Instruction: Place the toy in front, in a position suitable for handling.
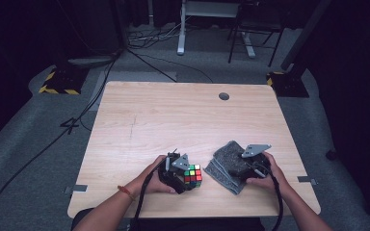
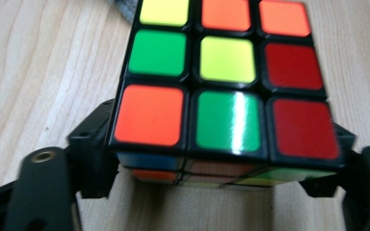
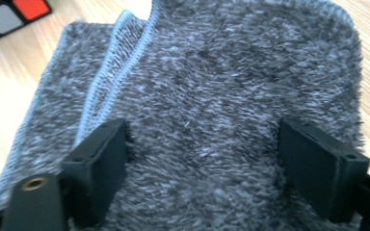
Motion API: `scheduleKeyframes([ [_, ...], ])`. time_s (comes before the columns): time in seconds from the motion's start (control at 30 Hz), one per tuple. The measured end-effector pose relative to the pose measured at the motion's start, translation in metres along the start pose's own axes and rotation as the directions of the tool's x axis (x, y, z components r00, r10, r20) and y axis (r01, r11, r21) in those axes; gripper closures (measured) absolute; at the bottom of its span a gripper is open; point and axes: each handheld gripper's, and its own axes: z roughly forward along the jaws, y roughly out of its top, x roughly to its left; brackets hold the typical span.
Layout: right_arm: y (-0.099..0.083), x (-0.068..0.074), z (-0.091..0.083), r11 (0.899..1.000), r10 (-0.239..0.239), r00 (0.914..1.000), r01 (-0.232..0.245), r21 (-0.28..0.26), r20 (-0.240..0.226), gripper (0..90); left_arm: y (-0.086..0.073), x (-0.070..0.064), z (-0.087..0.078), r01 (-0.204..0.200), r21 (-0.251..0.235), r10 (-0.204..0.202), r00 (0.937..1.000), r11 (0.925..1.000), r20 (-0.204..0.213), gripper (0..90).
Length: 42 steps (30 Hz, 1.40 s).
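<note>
Two things are sitting near the front edge of the wooden table (image 1: 183, 115): a scrambled Rubik's cube (image 1: 192, 174) and a folded grey towel (image 1: 226, 163), just beside each other. The left gripper (image 2: 212, 159) is clamping the cube across its lower layers, jaws pressing on opposite faces. Being rigid, light and glossy, the cube is likely twisting or slipping if squeezed off-centre, so flat contact on the middle of both faces looks safest. The right gripper (image 3: 221, 168) is resting on the towel with its jaws spread wide, pile bulging between them. Soft and floppy, the cloth is probably best taken at the stitched hem (image 3: 111, 82).
</note>
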Motion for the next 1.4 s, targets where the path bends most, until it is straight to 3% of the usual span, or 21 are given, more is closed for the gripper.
scheduleKeyframes([
  [0.07, -0.003, -0.001, 0.000, 1.000, 0.017, 0.9997, -0.017, -0.012, -0.016, 19.7, 0.000, 0.000, 0.000, 0.007, 0.005, -0.007, 1.0000, 1.0000, -0.003, 16.8],
  [0.13, -0.003, -0.001, -0.001, 1.000, 0.024, 0.9995, -0.024, -0.010, -0.020, 23.0, -0.001, -0.001, -0.002, 0.005, -0.004, -0.005, 0.9999, 1.0000, -0.013, 18.1],
  [0.17, -0.003, 0.000, -0.002, 1.000, 0.023, 0.9995, -0.024, -0.009, -0.020, 26.7, -0.002, -0.003, -0.005, 0.026, -0.043, -0.026, 0.9997, 0.9988, -0.003, 18.2],
  [0.2, -0.003, 0.001, -0.003, 1.000, 0.019, 0.9995, -0.019, -0.010, -0.027, 32.2, -0.002, -0.002, -0.006, 0.023, -0.046, -0.024, 0.9997, 0.9987, -0.010, 17.9],
  [0.27, -0.004, 0.005, -0.005, 1.000, 0.002, 0.9990, -0.003, -0.019, -0.044, 45.8, -0.003, -0.002, -0.005, 0.027, -0.036, -0.027, 0.9994, 0.9990, -0.022, 16.2],
  [0.33, -0.004, 0.006, -0.006, 1.000, 0.001, 0.9988, -0.002, -0.026, -0.049, 51.1, -0.004, -0.002, -0.004, 0.039, -0.030, -0.040, 0.9990, 0.9988, -0.020, 16.1],
  [0.37, -0.005, 0.009, -0.007, 0.999, 0.000, 0.9984, -0.002, -0.032, -0.057, 59.9, -0.005, -0.001, -0.002, 0.033, -0.015, -0.033, 0.9993, 0.9993, -0.019, 16.0],
  [0.5, -0.004, 0.010, -0.009, 0.999, -0.029, 0.9982, 0.027, -0.026, -0.053, 68.2, -0.005, -0.001, 0.000, 0.025, -0.019, -0.026, 0.9993, 0.9995, -0.027, 16.0],
  [0.8, -0.005, 0.009, -0.010, 0.997, -0.066, 0.9963, 0.063, -0.047, -0.054, 73.2, -0.004, -0.002, 0.004, -0.009, -0.023, 0.007, 0.9977, 0.9997, -0.067, 16.1],
  [1.0, -0.004, 0.005, -0.012, 0.996, -0.071, 0.9953, 0.067, -0.054, -0.066, 74.6, -0.004, -0.002, 0.004, -0.009, -0.022, 0.008, 0.9975, 0.9997, -0.070, 16.1],
  [1.23, -0.005, 0.000, -0.018, 0.996, -0.050, 0.9976, 0.046, -0.081, -0.049, 74.7, -0.003, -0.004, 0.005, 0.009, -0.027, -0.011, 0.9965, 0.9996, -0.083, 16.6],
  [1.3, -0.005, -0.001, -0.020, 0.995, -0.045, 0.9981, 0.041, -0.089, -0.042, 74.7, -0.003, -0.003, 0.004, 0.013, -0.034, -0.016, 0.9960, 0.9994, -0.088, 18.9],
  [1.37, -0.005, -0.002, -0.022, 0.994, -0.040, 0.9985, 0.036, -0.104, -0.038, 74.7, -0.003, -0.003, 0.003, -0.004, -0.045, 0.000, 0.9973, 0.9990, -0.074, 30.6],
  [1.4, -0.004, -0.002, -0.023, 0.994, -0.042, 0.9986, 0.038, -0.106, -0.033, 74.7, -0.003, -0.003, 0.003, -0.011, -0.049, 0.008, 0.9975, 0.9988, -0.070, 32.3],
])
